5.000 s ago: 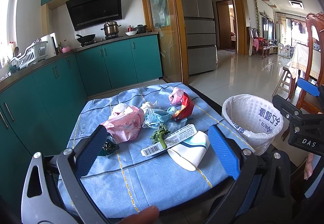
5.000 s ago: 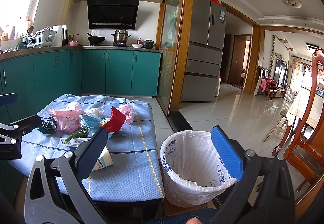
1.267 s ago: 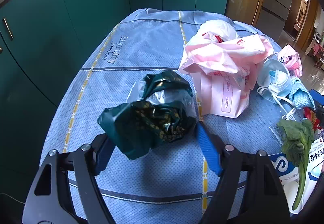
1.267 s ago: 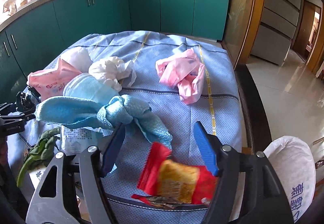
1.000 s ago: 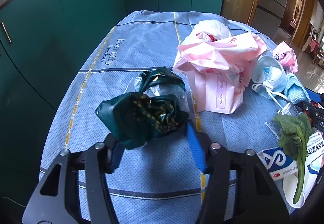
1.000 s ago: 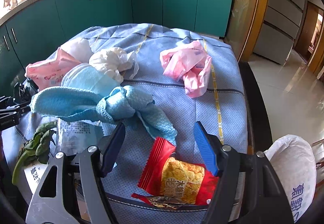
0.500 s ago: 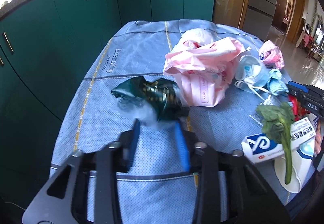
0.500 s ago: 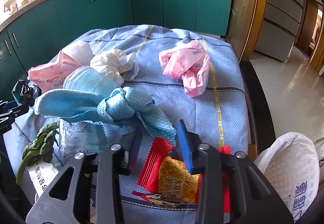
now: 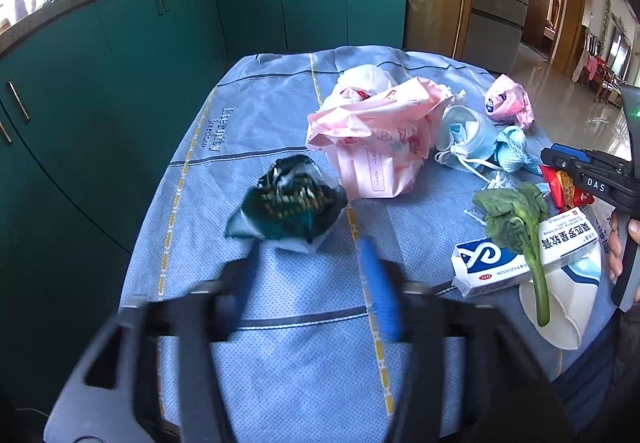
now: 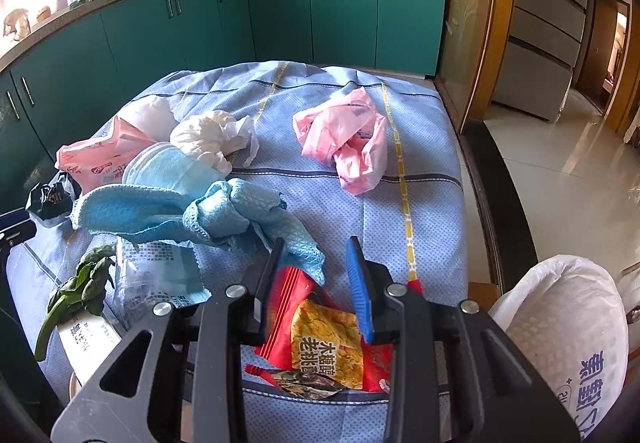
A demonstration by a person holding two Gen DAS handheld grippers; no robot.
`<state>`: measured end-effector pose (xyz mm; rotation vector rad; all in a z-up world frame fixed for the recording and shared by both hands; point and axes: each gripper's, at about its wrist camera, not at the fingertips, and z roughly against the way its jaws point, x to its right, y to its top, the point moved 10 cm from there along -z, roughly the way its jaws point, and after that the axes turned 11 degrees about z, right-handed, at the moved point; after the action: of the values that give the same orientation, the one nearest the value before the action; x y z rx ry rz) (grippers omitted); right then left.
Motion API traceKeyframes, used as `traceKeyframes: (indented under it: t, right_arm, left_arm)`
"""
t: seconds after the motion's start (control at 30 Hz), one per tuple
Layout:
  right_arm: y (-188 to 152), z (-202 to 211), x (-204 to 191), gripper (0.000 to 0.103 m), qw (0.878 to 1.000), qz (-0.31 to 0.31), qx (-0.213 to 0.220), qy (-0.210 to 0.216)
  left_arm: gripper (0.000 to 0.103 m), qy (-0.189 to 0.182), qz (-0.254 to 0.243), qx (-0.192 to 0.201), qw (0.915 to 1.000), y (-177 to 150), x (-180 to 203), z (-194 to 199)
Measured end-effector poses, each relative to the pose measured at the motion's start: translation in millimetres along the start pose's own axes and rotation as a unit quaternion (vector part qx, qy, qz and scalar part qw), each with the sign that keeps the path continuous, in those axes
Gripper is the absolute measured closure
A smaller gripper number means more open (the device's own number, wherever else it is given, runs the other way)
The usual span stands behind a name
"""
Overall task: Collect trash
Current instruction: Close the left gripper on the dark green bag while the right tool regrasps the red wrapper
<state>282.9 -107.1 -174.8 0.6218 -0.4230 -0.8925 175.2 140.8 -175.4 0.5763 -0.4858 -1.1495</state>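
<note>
Your right gripper is clamped on the red snack pack, pinched between the pads at the table's near edge. The pack's lower end is partly hidden by the gripper frame.

Your left gripper is motion-blurred, jaws opening, nothing between them. The dark green wrapper lies loose on the blue cloth just past the tips, at 11 o'clock from them; the left pad is too smeared to say if it touches.

In the left view, at 3 o'clock of the wrapper: a white box with a green leaf across it and a paper cup underneath, mostly covered. Your hand is cut off at the right edge.

Further out: pink bag at 1 o'clock of the wrapper, face mask and blue rag beyond the leaf, a white wad and a second pink bag toward 12.

The bin sits off the table at 4 o'clock in the right view, only its white liner visible, cropped by the lens edge.
</note>
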Motion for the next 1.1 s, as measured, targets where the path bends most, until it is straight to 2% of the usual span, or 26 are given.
traceKeyframes:
  t: [0.07,0.17,0.23,0.33,0.43,0.63,0.7,0.73,0.77,0.83,1.07,1.1]
  right_arm:
    - [0,-1,-1,0.070,1.000,0.000,-0.001,0.001]
    - [-1,-2,-3,0.068,1.000,0.001,-0.005,0.002]
    - [-2,-3,-5,0.059,1.000,0.005,-0.006,0.002]
    - [-2,-4,-6,0.047,1.000,0.008,-0.007,0.001]
    - [-4,-4,-6,0.038,1.000,0.008,-0.009,0.000]
    - [-5,-9,-10,0.034,1.000,0.019,-0.017,-0.001]
    - [-7,-11,-10,0.034,1.000,0.021,-0.022,-0.002]
    - [-7,-12,-10,0.033,0.999,0.023,-0.024,-0.004]
    - [-8,-12,-10,0.033,0.999,0.023,-0.025,-0.005]
    - [-10,-13,-9,0.033,0.999,0.022,-0.028,-0.005]
    - [-19,-12,-2,0.032,0.999,0.020,-0.036,-0.019]
    - [-20,-12,-1,0.029,0.999,0.019,-0.037,-0.020]
  left_arm:
    - [0.017,0.000,0.005,0.010,0.9999,2,-4,3]
    - [0.012,0.009,0.017,0.013,0.9997,5,-15,0]
    - [0.008,0.007,0.028,0.003,0.9996,4,-20,-7]
    - [0.006,-0.003,0.032,-0.006,0.9995,5,-19,-18]
    - [0.006,0.011,0.024,-0.003,0.9997,12,-18,-30]
    - [0.006,0.037,0.014,-0.010,0.9992,18,-14,-59]
    - [0.007,0.028,0.011,-0.014,0.9995,16,-9,-62]
    - [0.012,0.024,0.005,-0.017,0.9995,13,-6,-64]
    - [0.023,0.023,0.000,-0.019,0.9996,12,-5,-65]
    - [0.036,0.021,-0.005,-0.025,0.9995,10,-3,-66]
    - [0.041,0.015,-0.005,-0.019,0.9997,6,-4,-60]
    - [0.041,0.015,-0.006,-0.018,0.9997,5,-4,-59]
